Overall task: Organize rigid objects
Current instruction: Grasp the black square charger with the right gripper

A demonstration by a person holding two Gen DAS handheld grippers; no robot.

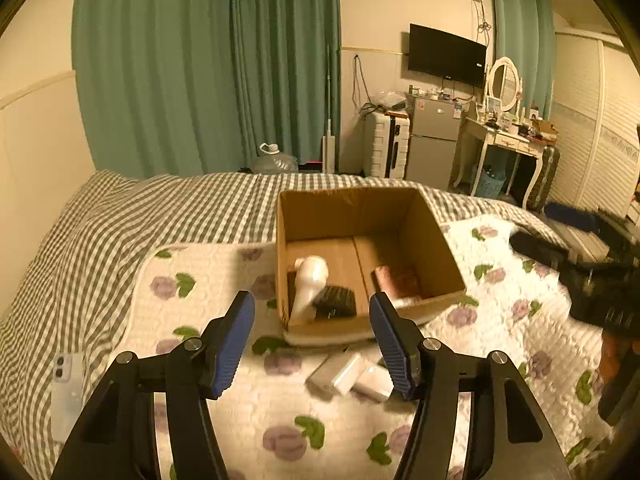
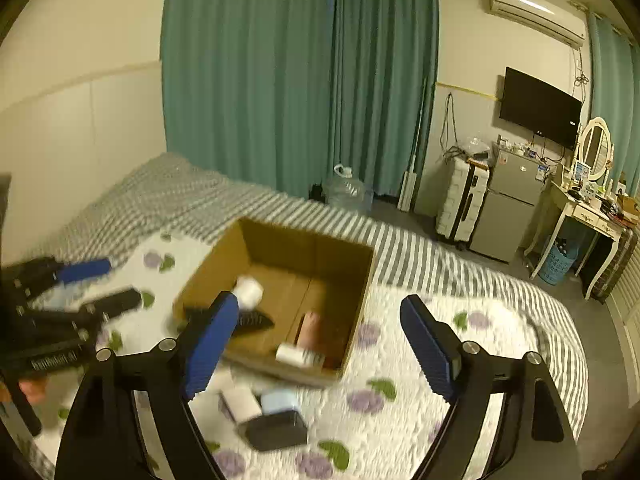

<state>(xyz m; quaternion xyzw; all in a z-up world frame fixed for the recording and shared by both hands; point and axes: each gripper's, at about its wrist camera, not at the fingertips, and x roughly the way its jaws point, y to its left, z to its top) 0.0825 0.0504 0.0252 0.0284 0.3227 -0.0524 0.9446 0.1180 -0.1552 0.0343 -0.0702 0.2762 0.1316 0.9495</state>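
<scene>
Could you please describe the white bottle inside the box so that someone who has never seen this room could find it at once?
On the bed, a floral quilt carries an open cardboard box. The white bottle lies in the box's left half, partly over a black ridged item. It is the only white, rounded thing there; the other neighbour, in the right half, is a pinkish-brown object.

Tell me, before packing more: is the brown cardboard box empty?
Not empty: the brown cardboard box holds a white bottle, black brush and pink item.
</scene>
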